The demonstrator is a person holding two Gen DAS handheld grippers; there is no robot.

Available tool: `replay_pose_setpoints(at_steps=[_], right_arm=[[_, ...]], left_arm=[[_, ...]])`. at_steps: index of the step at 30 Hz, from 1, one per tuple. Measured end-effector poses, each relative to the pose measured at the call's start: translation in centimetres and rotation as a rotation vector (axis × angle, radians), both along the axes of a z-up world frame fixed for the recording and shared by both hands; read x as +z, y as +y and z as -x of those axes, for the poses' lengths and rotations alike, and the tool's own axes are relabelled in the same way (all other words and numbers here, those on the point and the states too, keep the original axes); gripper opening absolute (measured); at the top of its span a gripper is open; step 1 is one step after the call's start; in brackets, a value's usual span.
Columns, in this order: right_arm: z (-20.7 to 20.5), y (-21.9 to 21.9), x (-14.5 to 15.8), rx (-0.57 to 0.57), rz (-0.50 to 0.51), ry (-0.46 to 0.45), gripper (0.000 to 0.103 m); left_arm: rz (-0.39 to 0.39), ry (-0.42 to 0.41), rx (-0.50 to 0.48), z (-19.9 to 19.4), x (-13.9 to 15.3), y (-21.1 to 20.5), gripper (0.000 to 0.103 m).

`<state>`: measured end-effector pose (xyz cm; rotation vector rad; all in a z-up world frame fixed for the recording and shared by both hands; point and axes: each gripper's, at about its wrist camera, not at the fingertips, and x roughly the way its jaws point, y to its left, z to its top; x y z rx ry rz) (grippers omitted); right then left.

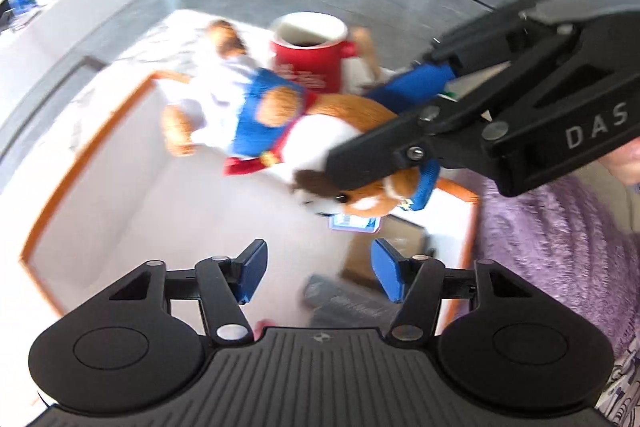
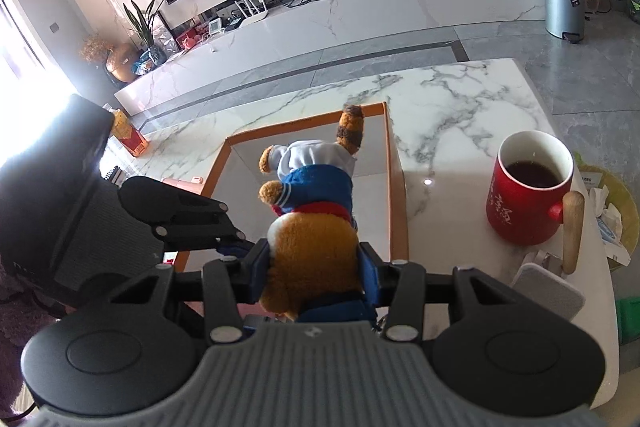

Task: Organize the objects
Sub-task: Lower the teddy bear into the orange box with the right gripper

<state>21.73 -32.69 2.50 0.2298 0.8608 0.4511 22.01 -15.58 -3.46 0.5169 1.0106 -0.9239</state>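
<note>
A plush animal [image 2: 316,187] with orange fur, a striped tail and blue and white clothes hangs head-first over a white box with an orange rim [image 2: 388,155]. My right gripper [image 2: 314,259] is shut on its head, blue pads pressing both sides. In the left wrist view the same plush animal [image 1: 280,115] stretches across the box [image 1: 92,147], held by the right gripper [image 1: 384,127] coming in from the upper right. My left gripper [image 1: 320,273] is open below it with nothing between its blue pads. It also shows at the left of the right wrist view, beside the box.
A red mug [image 2: 528,195] of dark drink with a wooden handle stands on the marble table [image 2: 460,107] right of the box. A grey square pad [image 2: 548,287] lies near the front edge. A dark screen [image 2: 60,167] and an orange pack [image 2: 132,139] are at left. A purple sleeve [image 1: 560,247] shows.
</note>
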Motion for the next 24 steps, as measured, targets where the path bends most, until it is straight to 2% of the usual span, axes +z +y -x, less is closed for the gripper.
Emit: replay_pose_setpoints(at_steps=[6, 11, 13, 19, 24], right_arm=[[-2.5, 2.3, -1.3, 0.003, -0.032, 0.031, 0.048], [-4.4, 4.4, -2.7, 0.019, -0.06, 0.066, 0.048], [-5.4, 5.0, -3.7, 0.019, -0.058, 0.106, 0.048], [-6.9, 5.9, -7.0, 0.015, 0.041, 0.214, 0.048], [-6.9, 7.1, -7.5, 0.016, 0.158, 0.22, 0.049]], left_arm=[[0.024, -0.058, 0.157, -1.7, 1.2, 3.7, 0.059], [0.031, -0.054, 0.207, -3.8, 1.1, 5.3, 0.057], [0.019, -0.048, 0.221, -4.2, 0.6, 5.3, 0.056], [0.039, -0.037, 0.237, -4.2, 0.2, 6.6, 0.055], [0.05, -0.026, 0.256, -4.6, -0.3, 6.7, 0.055]])
